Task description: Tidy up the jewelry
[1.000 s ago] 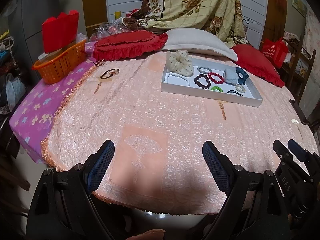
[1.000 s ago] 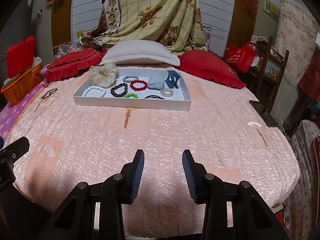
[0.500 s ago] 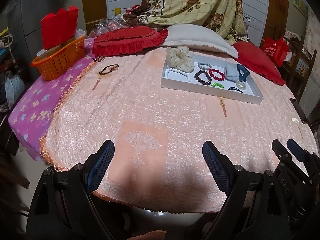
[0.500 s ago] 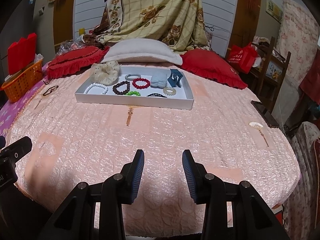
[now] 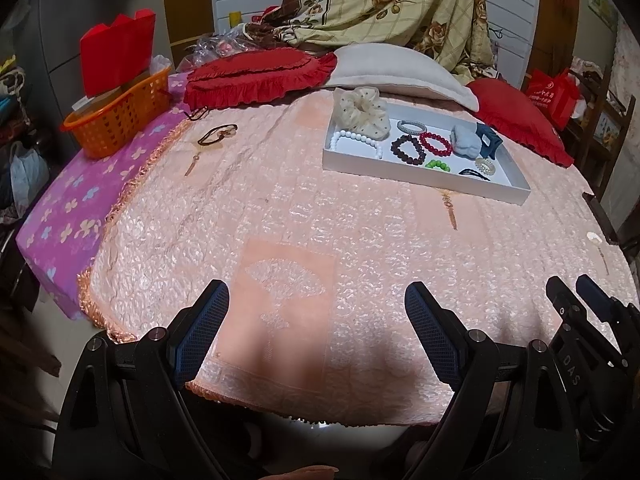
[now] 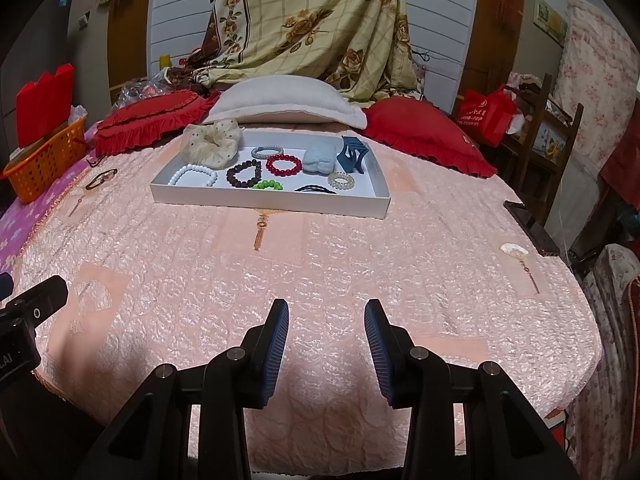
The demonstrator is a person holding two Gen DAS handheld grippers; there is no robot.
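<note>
Both grippers hang empty, left gripper spread wide, right gripper half parted, white tray of bracelets well ahead at twelve o'clock, its long side crosswise, right arm nearer.

Glossy quilted bedspread, matt white tray, shiny beads

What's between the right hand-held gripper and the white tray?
Only bare pink bedspread lies between the right hand-held gripper and the white tray, per the right wrist view.
</note>
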